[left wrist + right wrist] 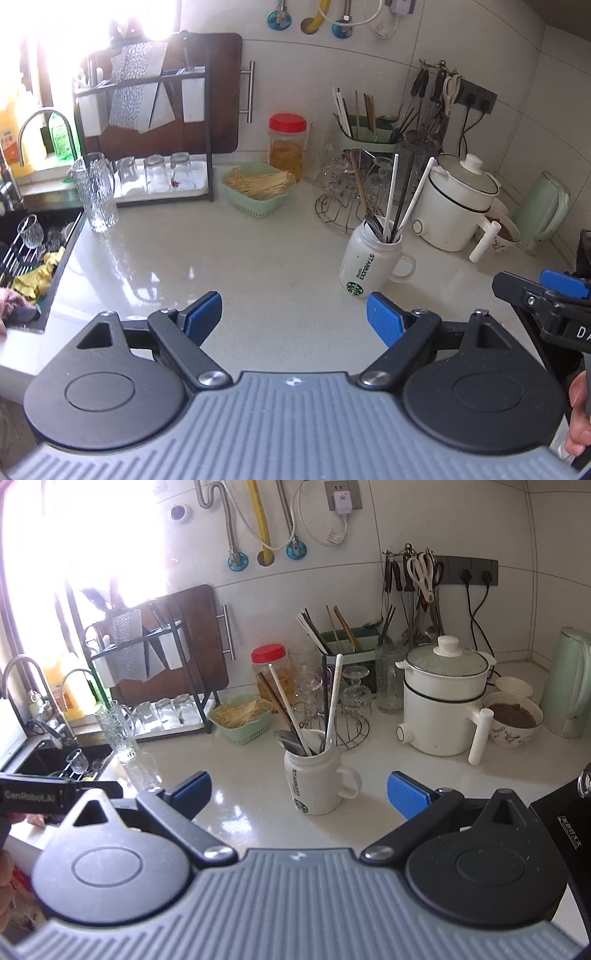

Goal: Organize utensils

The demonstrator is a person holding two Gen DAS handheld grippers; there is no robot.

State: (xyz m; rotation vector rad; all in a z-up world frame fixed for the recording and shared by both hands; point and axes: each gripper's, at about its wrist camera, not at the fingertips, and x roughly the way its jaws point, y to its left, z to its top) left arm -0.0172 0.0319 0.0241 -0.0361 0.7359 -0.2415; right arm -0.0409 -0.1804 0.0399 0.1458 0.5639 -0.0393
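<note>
Both grippers, left (294, 317) and right (298, 794), jaws released over bare tabletop (240, 258); mug (314, 782) of utensils just ahead

Blown-out window (92, 29) glare upper left, glossy countertop (221, 258) reflections, fisheye-curved edges

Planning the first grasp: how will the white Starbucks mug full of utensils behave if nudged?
The mug looks ceramic, so probably heavy and breakable. Long chopsticks lean out high, likely making it top-heavy. The glossy counter may let it slide.
</note>
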